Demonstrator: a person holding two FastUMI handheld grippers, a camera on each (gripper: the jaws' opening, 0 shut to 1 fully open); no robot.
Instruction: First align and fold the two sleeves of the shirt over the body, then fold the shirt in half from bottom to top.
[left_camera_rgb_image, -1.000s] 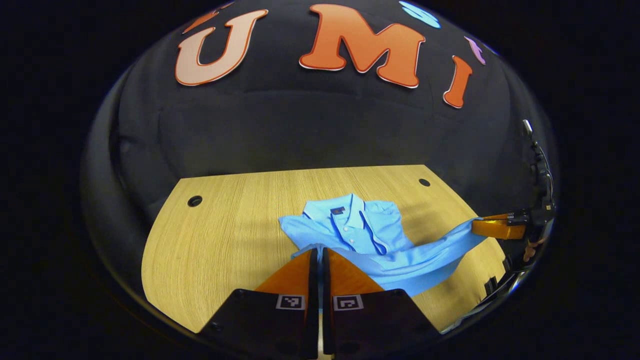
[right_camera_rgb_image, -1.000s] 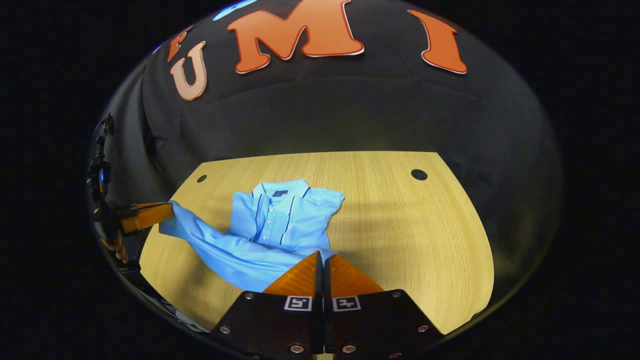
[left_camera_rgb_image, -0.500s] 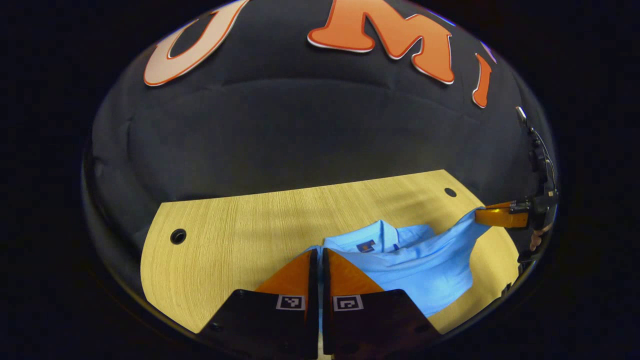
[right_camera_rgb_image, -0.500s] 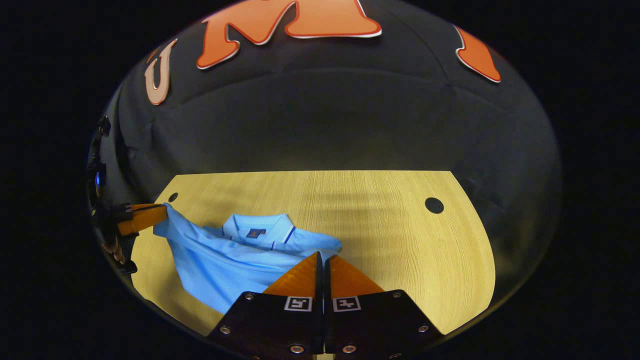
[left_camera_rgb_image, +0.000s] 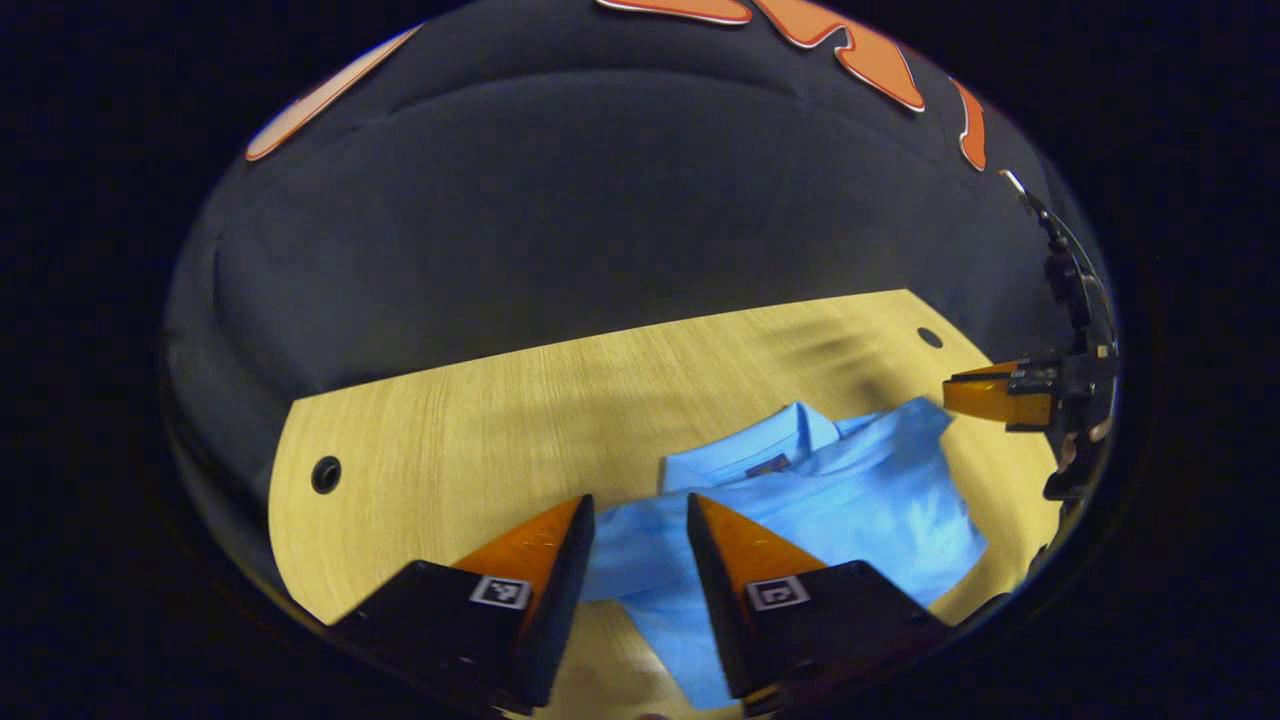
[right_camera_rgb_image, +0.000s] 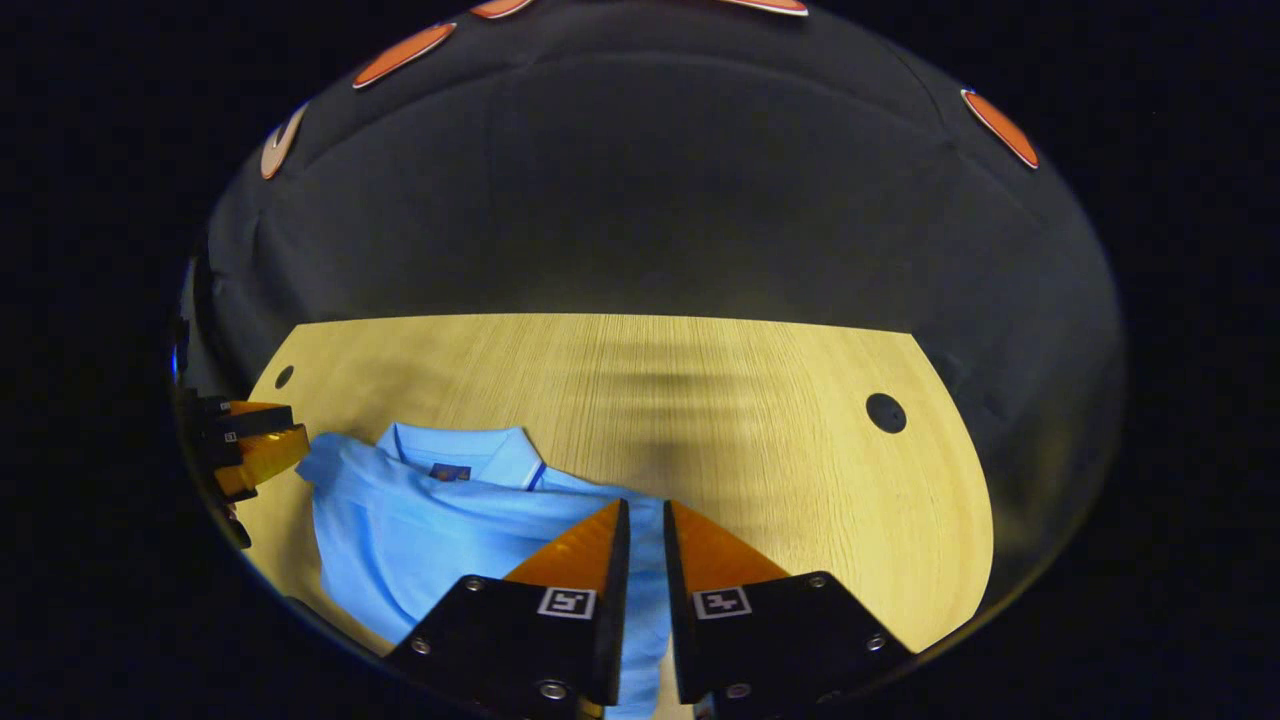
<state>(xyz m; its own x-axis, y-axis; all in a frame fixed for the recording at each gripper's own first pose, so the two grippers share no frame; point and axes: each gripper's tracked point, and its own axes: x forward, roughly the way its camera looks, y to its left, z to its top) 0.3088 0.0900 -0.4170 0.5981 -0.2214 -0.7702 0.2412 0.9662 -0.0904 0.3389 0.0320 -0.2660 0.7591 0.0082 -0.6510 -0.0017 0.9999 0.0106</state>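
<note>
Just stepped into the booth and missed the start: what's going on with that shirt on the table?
A person is folding a light blue polo shirt on a wooden table with a handheld gripper in each hand. The bottom half is already laid up over the body, leaving the collar showing at the far edge. The left gripper is open with the shirt's corner lying between its fingers. The right gripper is open a little over its corner. The bottom-to-top fold looks about done.

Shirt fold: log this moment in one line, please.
shirt: folded bottom-to-top, collar exposed | left gripper: open | right gripper: open | table
</note>
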